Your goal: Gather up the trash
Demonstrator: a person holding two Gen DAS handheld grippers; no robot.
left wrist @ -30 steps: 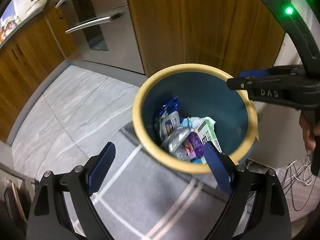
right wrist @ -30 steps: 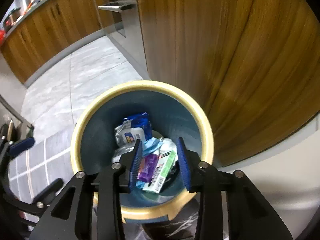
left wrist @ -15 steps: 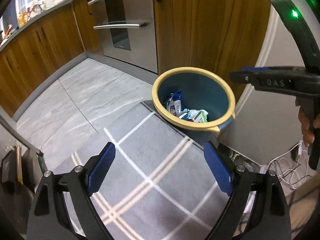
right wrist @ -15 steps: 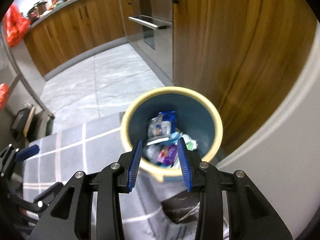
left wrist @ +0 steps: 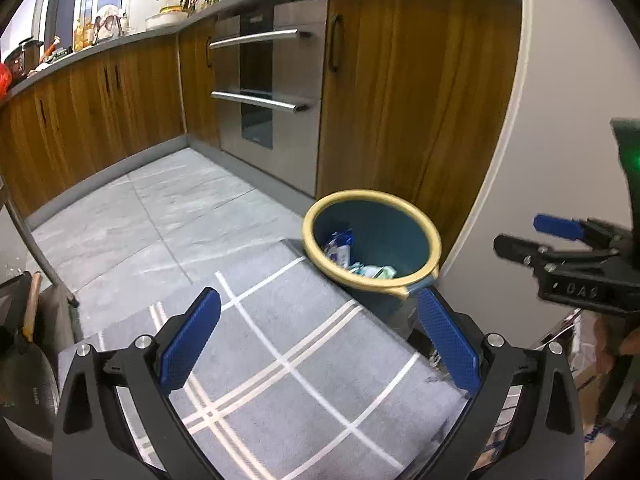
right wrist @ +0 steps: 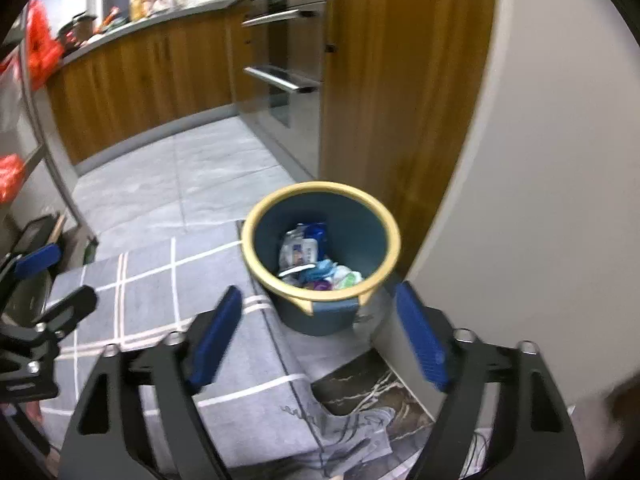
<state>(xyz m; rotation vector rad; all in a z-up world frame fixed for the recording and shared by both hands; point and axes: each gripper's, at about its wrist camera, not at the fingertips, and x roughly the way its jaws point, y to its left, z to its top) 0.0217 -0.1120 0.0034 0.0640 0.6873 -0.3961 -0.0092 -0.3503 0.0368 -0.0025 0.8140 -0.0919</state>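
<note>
Teal plastic and a cream rim mark the trash bin (right wrist: 320,240), which stands on the grey tiled kitchen floor (left wrist: 160,208) where a wooden cabinet (left wrist: 400,100) meets a rounded white wall (right wrist: 540,160), its near side just beside the edge of a grey checked rug (left wrist: 300,380). Crumpled wrappers (right wrist: 316,260) lie loose at the bottom: thin foil and paper, by the look of them light, soft and slippery, best pinched at a fold or corner rather than across a flat face. The bin itself looks stiff and light enough to tip if bumped, and its rim notch facing the cameras would seem the natural spot to grip.

The left hand-held gripper (left wrist: 320,340) and the right hand-held gripper (right wrist: 320,336) both hang above the rug, short of the bin, jaws opening wide with nothing between them.

Room is tight behind and to the right of the bin, against cabinet and wall; the approach from the rug and the open floor to the left is free. Cables (right wrist: 392,396) trail at the foot of the wall.
</note>
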